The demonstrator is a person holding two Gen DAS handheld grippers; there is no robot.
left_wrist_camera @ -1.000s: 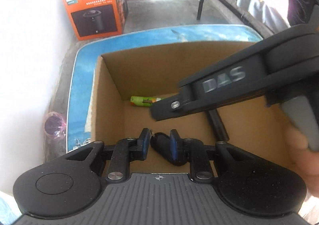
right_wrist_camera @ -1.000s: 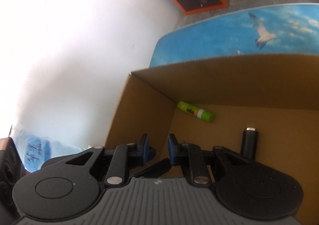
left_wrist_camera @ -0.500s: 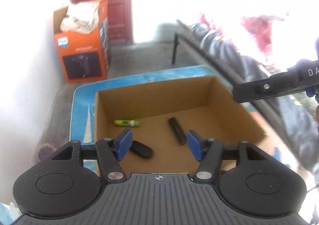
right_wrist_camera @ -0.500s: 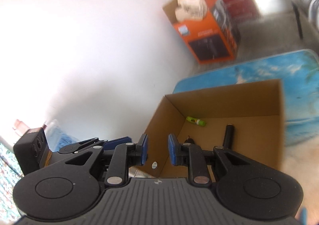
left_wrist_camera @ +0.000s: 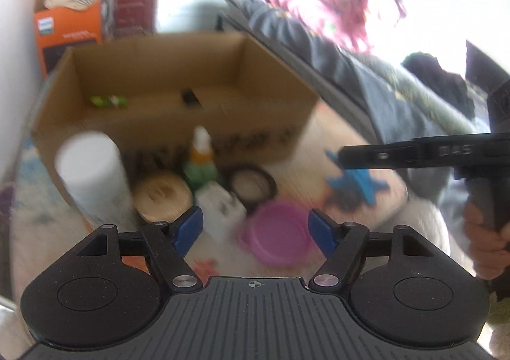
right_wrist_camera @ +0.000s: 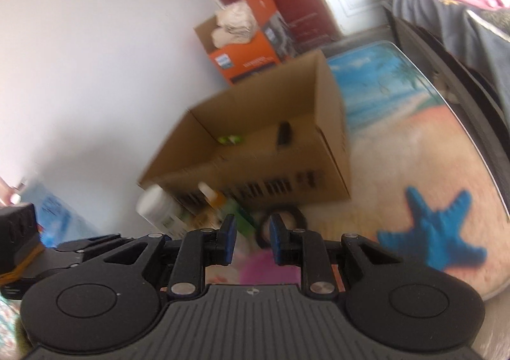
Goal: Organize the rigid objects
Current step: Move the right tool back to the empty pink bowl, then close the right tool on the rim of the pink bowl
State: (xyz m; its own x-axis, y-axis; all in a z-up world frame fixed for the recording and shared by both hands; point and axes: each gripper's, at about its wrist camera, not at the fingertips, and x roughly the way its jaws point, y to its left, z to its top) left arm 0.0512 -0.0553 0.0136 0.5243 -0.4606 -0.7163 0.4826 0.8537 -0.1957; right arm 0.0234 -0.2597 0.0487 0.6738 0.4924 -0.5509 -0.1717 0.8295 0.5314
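Observation:
A brown cardboard box stands on the table with a green glue stick and a black bar inside. In front of it lie a white bottle, a wooden disc, a small orange and green bottle, a white plug, a black-rimmed round lid and a pink bowl. My left gripper hangs above the pink bowl, its jaws opening wide with nothing between them. My right gripper is shut and empty, back from the box.
A blue starfish lies on the beach-print table top to the right. An orange carton stands on the floor behind the box. A bed with grey and pink cloth runs along the right. A white wall is on the left.
Both grippers have pulled back from inside the box. The left jaws opened and left a small black object in the box. The items in front of the box have come into view.

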